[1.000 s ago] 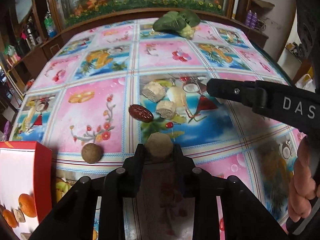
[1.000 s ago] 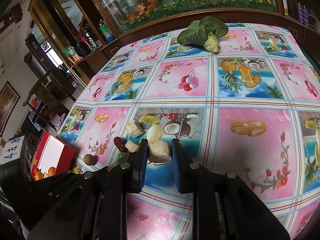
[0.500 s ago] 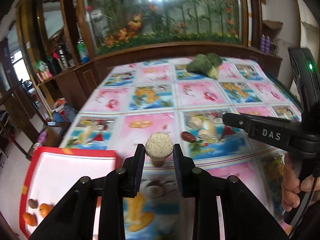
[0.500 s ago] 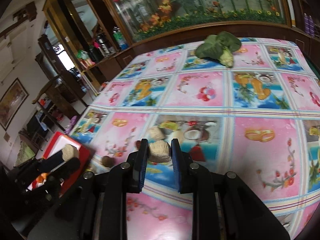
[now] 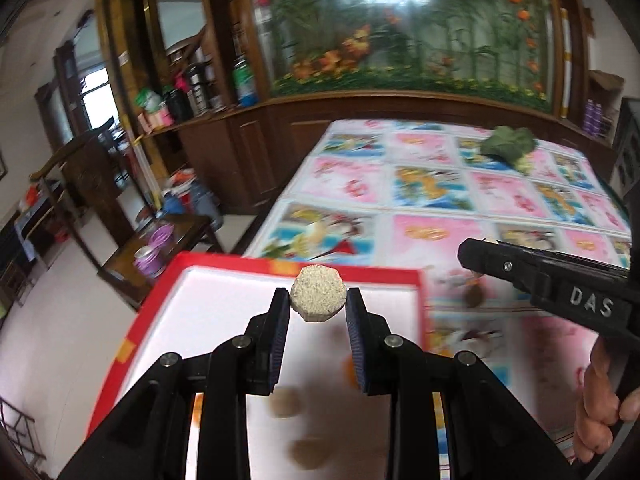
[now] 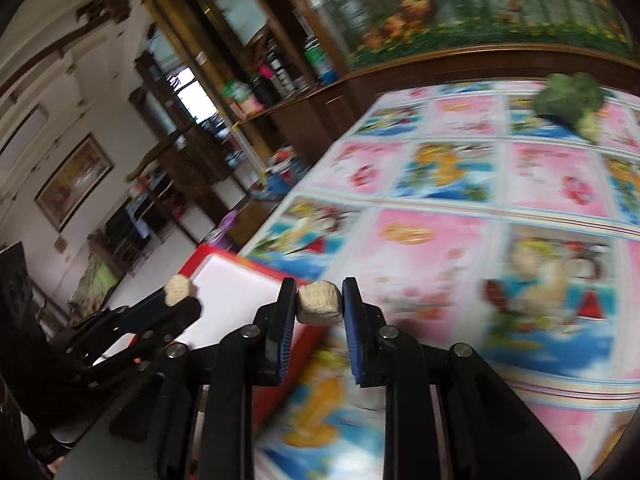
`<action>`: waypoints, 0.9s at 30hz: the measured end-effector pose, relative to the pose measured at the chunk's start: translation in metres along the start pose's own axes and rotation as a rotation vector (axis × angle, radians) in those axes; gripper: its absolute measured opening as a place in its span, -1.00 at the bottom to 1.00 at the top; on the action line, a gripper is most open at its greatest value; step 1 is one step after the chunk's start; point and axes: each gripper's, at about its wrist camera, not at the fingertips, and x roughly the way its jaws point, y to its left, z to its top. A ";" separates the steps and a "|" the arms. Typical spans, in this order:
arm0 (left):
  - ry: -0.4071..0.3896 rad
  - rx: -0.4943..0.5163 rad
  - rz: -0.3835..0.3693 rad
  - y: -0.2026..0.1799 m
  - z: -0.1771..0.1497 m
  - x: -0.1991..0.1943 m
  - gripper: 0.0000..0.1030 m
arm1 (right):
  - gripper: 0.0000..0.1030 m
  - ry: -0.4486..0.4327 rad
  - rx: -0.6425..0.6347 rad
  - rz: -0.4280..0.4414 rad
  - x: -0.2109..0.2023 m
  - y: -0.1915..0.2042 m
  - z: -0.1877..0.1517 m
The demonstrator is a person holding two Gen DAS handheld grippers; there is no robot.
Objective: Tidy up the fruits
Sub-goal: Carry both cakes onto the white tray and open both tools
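Note:
My left gripper (image 5: 317, 294) is shut on a pale, grainy round piece (image 5: 318, 302) and holds it above the white inside of the red-rimmed tray (image 5: 224, 312). Blurred brown fruits (image 5: 285, 402) and an orange one (image 5: 347, 368) lie in the tray. In the right wrist view my right gripper (image 6: 320, 285) is shut on a beige chunk (image 6: 319, 305), held in the air near the tray's corner (image 6: 240, 276). The left gripper (image 6: 181, 300) shows there at the left with its piece. The right gripper's tip (image 5: 470, 254) reaches in from the right in the left wrist view.
A leafy green vegetable (image 5: 508, 146) lies at the far end of the patterned tablecloth (image 6: 432, 248). A brown round fruit (image 5: 474, 296) sits just right of the tray. More beige pieces (image 6: 528, 264) and a dark red fruit (image 6: 490, 288) lie further right. The table's left edge drops to the floor.
Both grippers have lifted and swung left with their pieces. The left one now hangs over the tray, and the right one has come up beside the tray.

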 end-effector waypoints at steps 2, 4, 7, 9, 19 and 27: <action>0.013 -0.014 0.025 0.016 -0.003 0.007 -0.46 | -0.50 0.020 -0.019 0.017 0.014 0.017 -0.001; 0.034 -0.034 0.042 0.034 -0.005 0.015 -0.46 | -0.50 0.039 -0.031 0.026 0.028 0.030 -0.001; 0.081 -0.037 0.066 0.056 -0.007 0.029 -0.46 | -0.51 0.082 -0.033 0.034 0.049 0.043 0.003; 0.113 -0.040 0.079 0.071 -0.008 0.040 -0.46 | -0.51 0.116 -0.051 0.019 0.064 0.053 0.002; 0.238 -0.015 0.095 0.096 -0.009 0.076 -0.46 | -0.50 0.237 -0.150 -0.038 0.108 0.079 -0.009; 0.311 0.035 0.112 0.099 -0.006 0.092 -0.43 | -0.50 0.314 -0.178 -0.072 0.123 0.081 -0.012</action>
